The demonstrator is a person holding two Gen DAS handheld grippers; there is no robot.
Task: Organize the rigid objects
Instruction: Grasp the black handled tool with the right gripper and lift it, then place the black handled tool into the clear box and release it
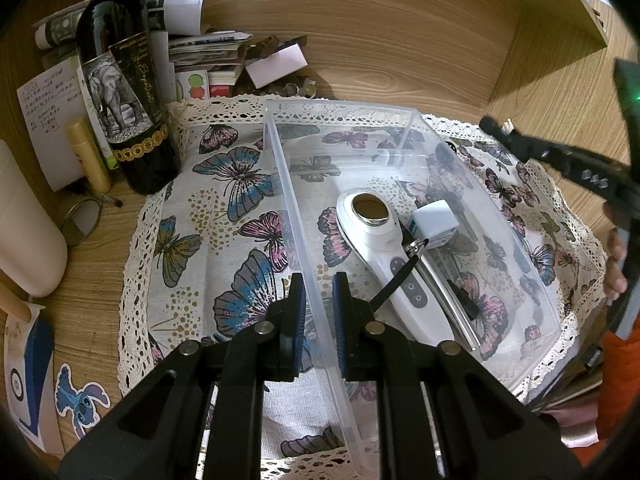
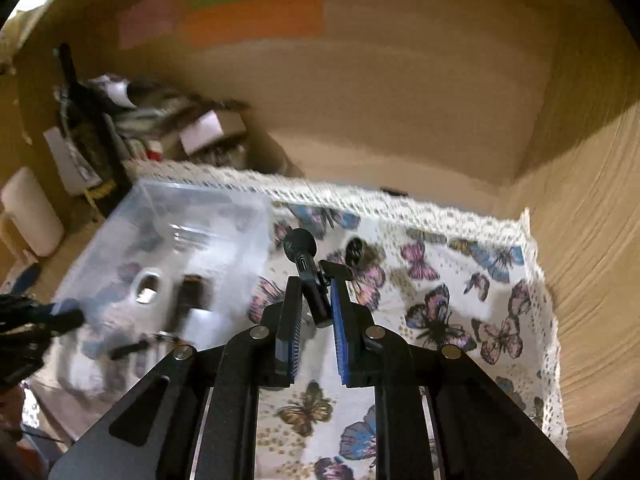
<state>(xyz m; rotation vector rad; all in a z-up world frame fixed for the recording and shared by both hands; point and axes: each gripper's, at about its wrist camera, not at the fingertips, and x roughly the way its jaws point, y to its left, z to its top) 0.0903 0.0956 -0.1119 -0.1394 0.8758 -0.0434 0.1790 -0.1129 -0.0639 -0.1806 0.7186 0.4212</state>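
A clear plastic bin (image 1: 412, 120) sits on a butterfly cloth (image 1: 224, 208). In it lie a white handheld device (image 1: 384, 248) with a round metal head, a small white and blue box (image 1: 436, 224), a black stick and a metal bar. My left gripper (image 1: 320, 292) is shut on the bin's near left wall. My right gripper (image 2: 314, 296) is shut on a small black microphone (image 2: 306, 268) and holds it above the cloth, right of the bin (image 2: 168, 232). It shows at the right edge of the left wrist view (image 1: 560, 156). The right wrist view is motion-blurred.
A dark wine bottle (image 1: 120, 92) with an elephant label stands at the back left, beside papers, a yellow tube (image 1: 90, 156) and a white container (image 1: 24, 232). Wooden shelf walls (image 1: 552, 64) close in the back and right. A small black round object (image 2: 354, 250) lies on the cloth.
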